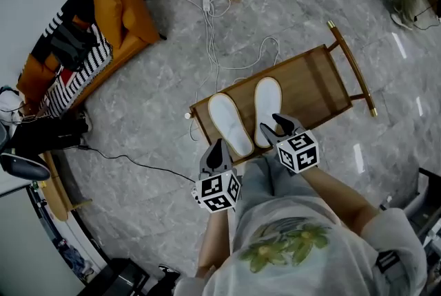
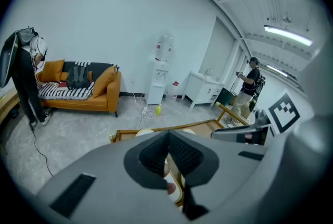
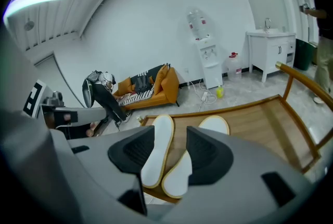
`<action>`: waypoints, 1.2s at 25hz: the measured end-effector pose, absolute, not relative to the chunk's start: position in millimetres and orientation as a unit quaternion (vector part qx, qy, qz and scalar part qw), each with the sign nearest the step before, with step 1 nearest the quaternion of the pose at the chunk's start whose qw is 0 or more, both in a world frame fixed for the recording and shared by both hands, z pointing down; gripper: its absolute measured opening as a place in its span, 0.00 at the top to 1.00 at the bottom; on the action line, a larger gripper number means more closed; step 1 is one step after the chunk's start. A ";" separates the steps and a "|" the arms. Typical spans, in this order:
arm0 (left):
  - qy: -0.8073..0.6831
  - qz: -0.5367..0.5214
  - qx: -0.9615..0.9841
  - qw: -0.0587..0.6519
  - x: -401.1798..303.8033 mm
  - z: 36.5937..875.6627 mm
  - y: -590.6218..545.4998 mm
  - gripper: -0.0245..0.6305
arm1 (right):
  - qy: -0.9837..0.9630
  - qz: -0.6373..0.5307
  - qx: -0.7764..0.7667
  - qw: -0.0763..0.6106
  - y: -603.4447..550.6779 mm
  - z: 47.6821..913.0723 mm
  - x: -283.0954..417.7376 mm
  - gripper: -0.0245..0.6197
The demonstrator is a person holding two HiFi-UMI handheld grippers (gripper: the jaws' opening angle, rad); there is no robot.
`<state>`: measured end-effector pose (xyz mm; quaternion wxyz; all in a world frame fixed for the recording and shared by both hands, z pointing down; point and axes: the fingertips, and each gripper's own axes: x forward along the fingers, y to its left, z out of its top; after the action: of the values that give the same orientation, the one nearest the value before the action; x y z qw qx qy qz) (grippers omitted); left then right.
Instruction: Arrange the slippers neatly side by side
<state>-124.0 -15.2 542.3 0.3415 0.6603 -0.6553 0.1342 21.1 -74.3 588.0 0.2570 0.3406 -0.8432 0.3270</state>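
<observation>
Our left gripper (image 1: 218, 150) is clenched on nothing, at 7 o'clock of the left slipper (image 1: 231, 124), which slants toward 11 on the wooden bench (image 1: 324, 78). The right slipper (image 1: 267, 105) points to 12. Their heels lie close together, so we judge the pair nearly placed, with squaring left. Our right gripper (image 1: 278, 126) hangs released over that heel, hiding it. We cannot tell soles from insoles.

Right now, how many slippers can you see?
2. The left slipper lies slanted on the wooden bench. The right slipper lies beside it, straighter. Their near ends come close together. I see no sign of a hidden one.
</observation>
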 end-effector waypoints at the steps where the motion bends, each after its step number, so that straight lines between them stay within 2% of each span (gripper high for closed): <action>1: -0.654 0.134 0.661 0.343 -123.3 543.7 -14.8 0.94 | -0.839 0.332 0.344 0.260 -75.4 592.5 21.9 0.68; 30: -0.647 0.119 0.647 0.385 -126.2 579.1 -6.6 0.94 | -0.764 0.383 0.387 0.346 -107.7 705.6 28.7 0.68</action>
<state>-126.2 -6.6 579.1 0.3854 0.6467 -0.6475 0.1187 28.7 -107.7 705.6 0.3456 0.3872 -0.7644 0.3826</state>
